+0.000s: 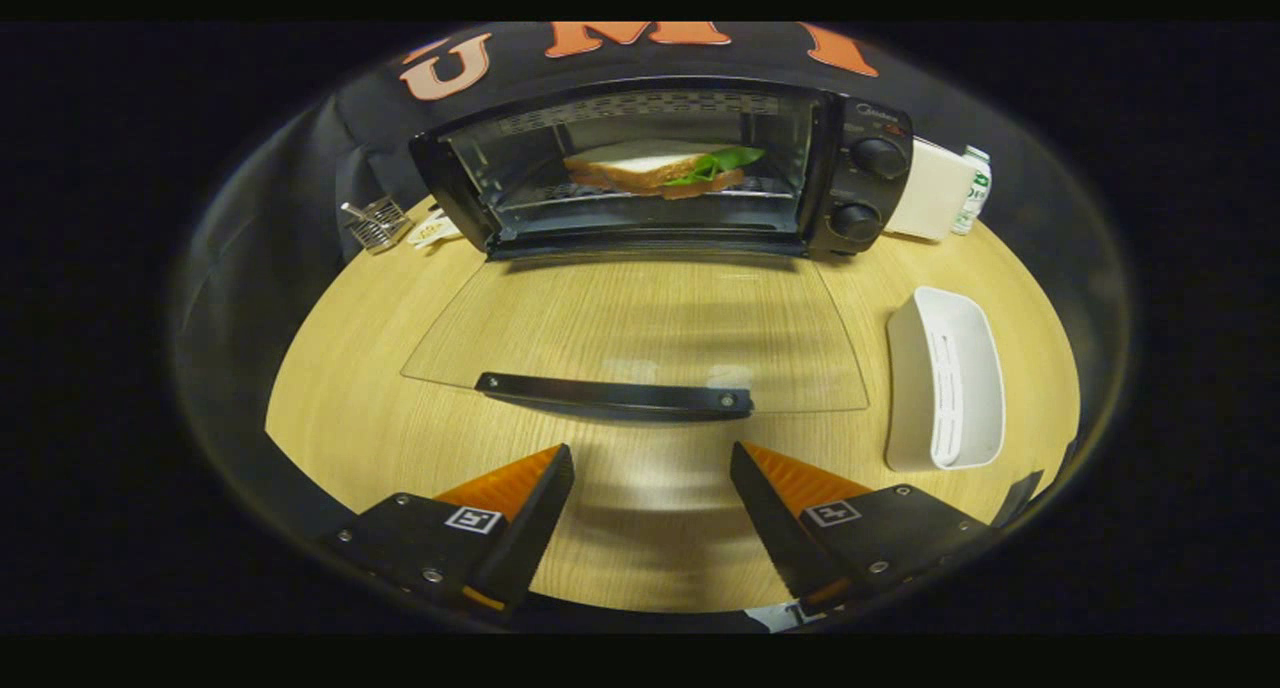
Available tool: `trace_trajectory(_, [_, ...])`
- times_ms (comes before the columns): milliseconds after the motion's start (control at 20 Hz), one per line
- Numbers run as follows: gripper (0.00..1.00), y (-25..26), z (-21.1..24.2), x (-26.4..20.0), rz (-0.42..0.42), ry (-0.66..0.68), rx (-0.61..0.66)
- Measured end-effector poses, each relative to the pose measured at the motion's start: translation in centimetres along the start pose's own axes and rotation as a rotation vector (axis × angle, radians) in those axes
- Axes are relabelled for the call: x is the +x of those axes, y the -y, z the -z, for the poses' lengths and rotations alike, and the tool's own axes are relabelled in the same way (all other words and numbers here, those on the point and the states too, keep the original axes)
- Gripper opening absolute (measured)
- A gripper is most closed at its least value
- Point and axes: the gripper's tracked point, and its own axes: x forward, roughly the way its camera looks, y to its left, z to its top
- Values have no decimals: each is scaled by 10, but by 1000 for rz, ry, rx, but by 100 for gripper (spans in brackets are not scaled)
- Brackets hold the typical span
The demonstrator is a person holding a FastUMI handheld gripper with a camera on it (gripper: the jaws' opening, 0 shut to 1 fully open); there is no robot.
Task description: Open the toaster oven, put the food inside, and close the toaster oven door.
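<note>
A black toaster oven (pixel 850 183) stands at the back of the wooden table with its glass door (pixel 640 328) folded down flat toward me. The door's black handle (pixel 615 396) lies just ahead of my fingers. Inside, on the wire rack, sits a sandwich (pixel 660 168) of white bread with green lettuce sticking out on the right. My gripper (pixel 652 458) is open, with nothing between its fingers, just short of the door handle and above the table.
A white tray (pixel 945 383) lies on the table (pixel 340 388) to the right of the door. A white box (pixel 932 193) and a small bottle (pixel 973 188) stand right of the oven. A small wire rack (pixel 375 223) sits left of it.
</note>
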Motion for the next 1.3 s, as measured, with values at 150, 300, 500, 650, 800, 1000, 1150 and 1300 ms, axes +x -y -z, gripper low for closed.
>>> trace_trajectory(150, [94,6,-2,16,43,-20,-47])
trace_trajectory(300, [94,8,-8,21,73,-11,-114])
trace_trajectory(500, [94,1,-27,12,29,8,-74])
trace_trajectory(650, [94,1,-60,-6,38,108,-99])
trace_trajectory(800, [93,3,-103,-14,48,194,-104])
trace_trajectory(1000, [94,16,-150,-24,77,269,-98])
trace_trajectory(1150, [94,20,-178,-23,87,302,-76])
trace_trajectory(1300, [93,20,-208,-24,94,344,-86])
